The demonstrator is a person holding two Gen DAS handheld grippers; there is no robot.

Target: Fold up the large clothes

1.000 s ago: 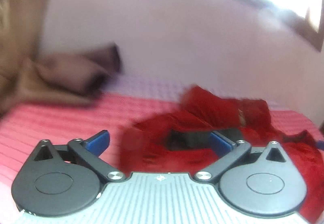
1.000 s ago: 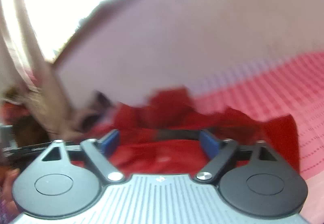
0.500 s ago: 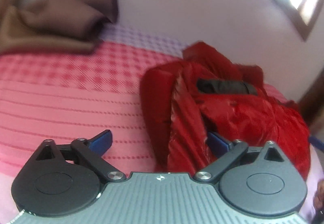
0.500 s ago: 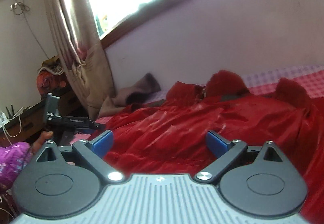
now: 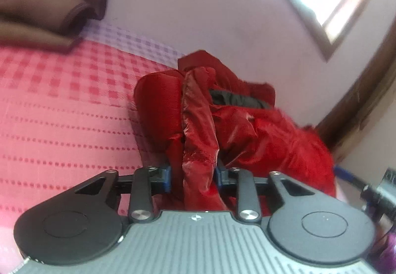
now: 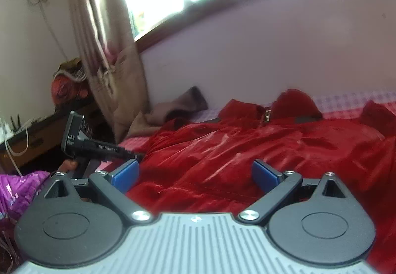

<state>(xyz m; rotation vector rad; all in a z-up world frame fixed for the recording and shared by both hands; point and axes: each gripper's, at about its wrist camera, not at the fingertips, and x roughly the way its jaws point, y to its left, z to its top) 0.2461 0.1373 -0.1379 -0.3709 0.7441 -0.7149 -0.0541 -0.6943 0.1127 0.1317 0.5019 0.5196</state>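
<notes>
In the left wrist view, the upper left corner holds a brown cloth [image 5: 47, 9] bunched against the wall, well apart from the work and seemingly just set aside. The pink checked bedsheet [image 5: 61, 110] fills the left half of the frame and serves as the folding surface. At centre, the red jacket [image 5: 259, 130] lies heaped on the sheet, running toward the right edge, its dark inner collar showing near the top of the pile. The left gripper [image 5: 193, 177] sits at lower centre with its jaws closing on a raised ridge of the jacket's shiny fabric, the blue pads already against either side of that fold; pinching an edge like this is probably meant to lift and spread the garment flat before any fold. In the right wrist view, the other handheld tool appears at middle left, a curtain [image 6: 106, 51] hangs in the upper left, and the jacket spreads across centre and right. The right gripper [image 6: 195, 175] at lower centre has its jaws spread wide above the fabric, gripping nothing, likely poised to take a second edge.
</notes>
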